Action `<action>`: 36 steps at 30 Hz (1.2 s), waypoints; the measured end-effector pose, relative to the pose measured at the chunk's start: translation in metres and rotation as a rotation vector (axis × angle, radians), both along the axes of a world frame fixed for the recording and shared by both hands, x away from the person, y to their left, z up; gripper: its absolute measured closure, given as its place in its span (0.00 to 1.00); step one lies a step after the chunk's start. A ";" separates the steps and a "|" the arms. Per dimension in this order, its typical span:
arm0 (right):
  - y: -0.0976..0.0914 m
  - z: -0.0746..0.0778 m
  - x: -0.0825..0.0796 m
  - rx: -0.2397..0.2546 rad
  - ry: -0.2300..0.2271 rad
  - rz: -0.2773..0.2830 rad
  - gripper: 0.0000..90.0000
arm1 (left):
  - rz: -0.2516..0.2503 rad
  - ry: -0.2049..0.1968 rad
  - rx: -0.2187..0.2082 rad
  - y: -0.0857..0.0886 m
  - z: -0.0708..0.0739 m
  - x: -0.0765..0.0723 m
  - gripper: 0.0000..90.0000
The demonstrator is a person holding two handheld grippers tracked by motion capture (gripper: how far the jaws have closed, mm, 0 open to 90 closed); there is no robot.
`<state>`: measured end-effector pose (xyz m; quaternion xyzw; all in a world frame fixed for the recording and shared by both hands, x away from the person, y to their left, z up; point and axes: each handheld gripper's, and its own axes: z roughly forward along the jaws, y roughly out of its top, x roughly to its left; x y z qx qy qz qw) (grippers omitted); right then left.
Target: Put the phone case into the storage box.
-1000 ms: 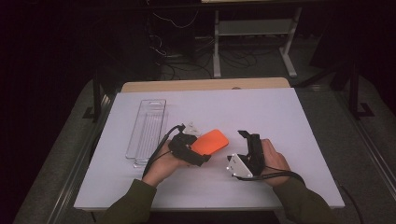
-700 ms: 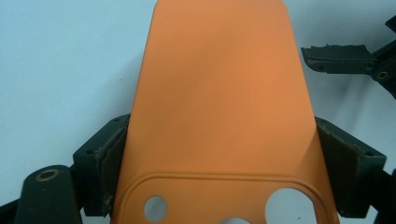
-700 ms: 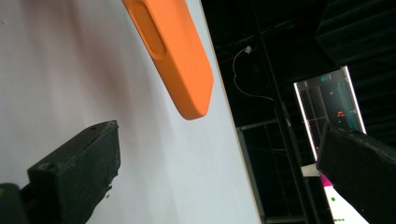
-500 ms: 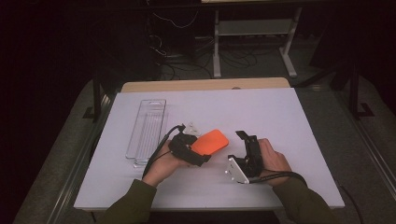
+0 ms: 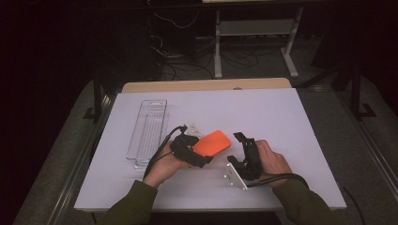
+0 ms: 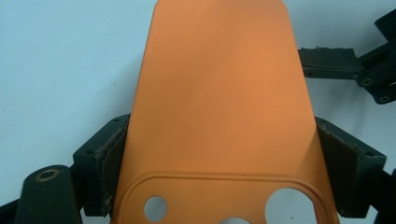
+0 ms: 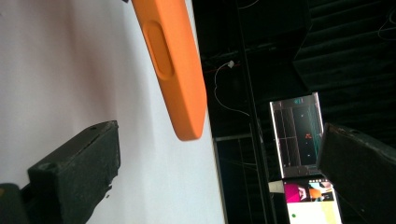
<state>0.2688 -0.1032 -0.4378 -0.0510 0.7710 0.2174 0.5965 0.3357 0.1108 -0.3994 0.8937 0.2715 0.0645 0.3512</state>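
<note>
— What has the left gripper (image 5: 199, 152) got hold of?

— A flat orange rubbery phone case (image 5: 212, 143) with rounded corners; the two black jaws are clamped on its long edges near the end with the camera cut-outs, and in the left gripper view the pads (image 6: 108, 164) press right against its sides; the rest of the case (image 6: 219, 93) sticks out beyond them over the white tabletop (image 5: 281, 117).

— Is it lying on the table?

— I cannot tell whether its far end touches; it sits around the middle of the table, towards the person's edge.

— And the right gripper (image 5: 241, 145)?

— Its jaws stand wide apart with nothing between the pads; it is just beside the case's free end, not touching it; in the right gripper view the case (image 7: 175, 70) shows edge-on ahead, a long side button facing the camera.

— Anything else on the table?

— A clear plastic oblong tray (image 5: 148, 131) left of the left hand, near but apart from it.
</note>
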 end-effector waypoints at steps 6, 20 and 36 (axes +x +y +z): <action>0.003 -0.001 -0.003 -0.015 -0.015 0.007 0.00 | -0.015 -0.003 -0.011 -0.003 0.000 -0.002 0.17; 0.010 -0.003 -0.007 -0.039 -0.074 0.057 0.00 | -0.062 -0.014 -0.019 -0.009 0.001 -0.007 0.17; 0.019 -0.009 -0.013 -0.056 -0.107 0.079 0.00 | -0.108 -0.005 -0.006 -0.016 0.000 -0.011 0.17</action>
